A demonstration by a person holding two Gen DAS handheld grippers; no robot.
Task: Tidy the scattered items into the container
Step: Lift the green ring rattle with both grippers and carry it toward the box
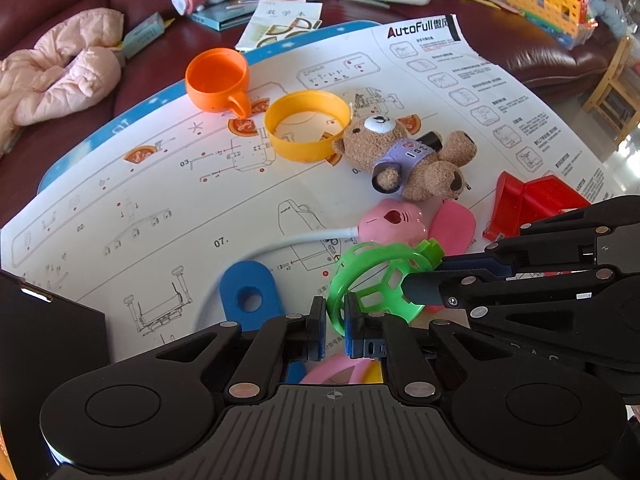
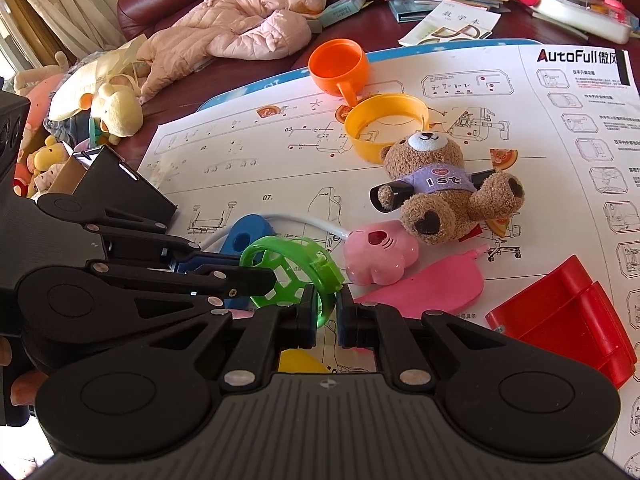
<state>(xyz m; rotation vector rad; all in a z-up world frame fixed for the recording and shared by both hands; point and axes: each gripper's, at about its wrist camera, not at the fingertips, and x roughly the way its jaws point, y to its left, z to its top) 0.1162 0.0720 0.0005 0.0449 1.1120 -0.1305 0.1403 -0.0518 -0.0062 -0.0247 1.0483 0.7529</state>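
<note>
In the left wrist view, one green cage ring (image 1: 376, 280) is pinched at its rim by the left gripper (image 1: 334, 322) — its jaws nearly closed — and by the right gripper (image 1: 416, 280) from the right. Beyond the ring lie one pink toy (image 1: 390, 222), one teddy bear (image 1: 404, 152), one yellow ring (image 1: 306, 126) and one orange cup (image 1: 218, 80).

In the right wrist view, the ring is clamped by the right gripper (image 2: 326, 312), jaws narrowly parted — one red piece (image 2: 560, 316) lies right of it.

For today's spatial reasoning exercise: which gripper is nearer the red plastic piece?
Right. The right gripper sits just beside the red plastic piece; the left gripper is farther, across the green ring.
</note>
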